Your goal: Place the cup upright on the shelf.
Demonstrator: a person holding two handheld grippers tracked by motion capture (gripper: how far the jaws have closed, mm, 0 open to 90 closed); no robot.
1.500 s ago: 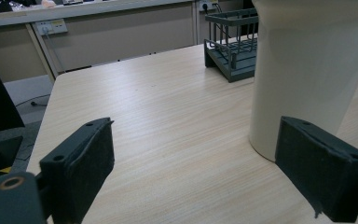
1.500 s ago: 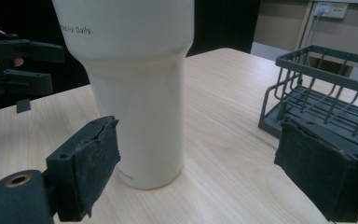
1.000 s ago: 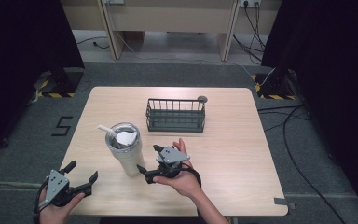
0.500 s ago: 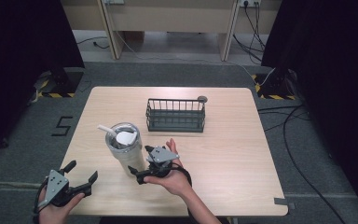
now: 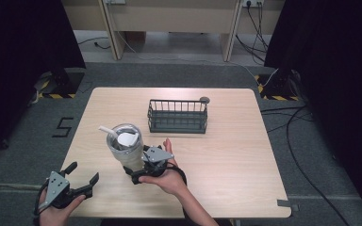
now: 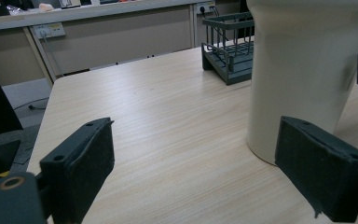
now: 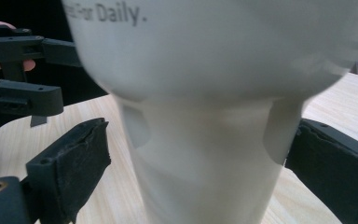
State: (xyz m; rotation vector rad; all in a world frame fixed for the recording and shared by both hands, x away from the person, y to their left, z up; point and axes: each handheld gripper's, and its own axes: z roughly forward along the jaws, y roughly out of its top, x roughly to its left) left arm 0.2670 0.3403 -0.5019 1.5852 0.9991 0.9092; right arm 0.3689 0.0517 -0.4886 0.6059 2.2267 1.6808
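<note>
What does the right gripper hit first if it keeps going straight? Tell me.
The cup. It stands directly ahead, between the open jaws of the right gripper, with gaps on both sides. How close its lower body is cannot be told exactly, but nothing else lies in between.

- High view: fixed above the near edge of the light wooden table, facing forward and down; takes in the whole tabletop and the floor beyond.
- Left gripper view: rides low, just above the tabletop, looking along its two black padded fingers toward the far wall; the tall cream tumbler with lid and straw stands close, just beyond the right-hand finger.
- Right gripper view: very near, the tumbler between its fingers; faces the left gripper.
- Shared: the tumbler in all three views; the dark wire basket in high and left gripper views.
</note>
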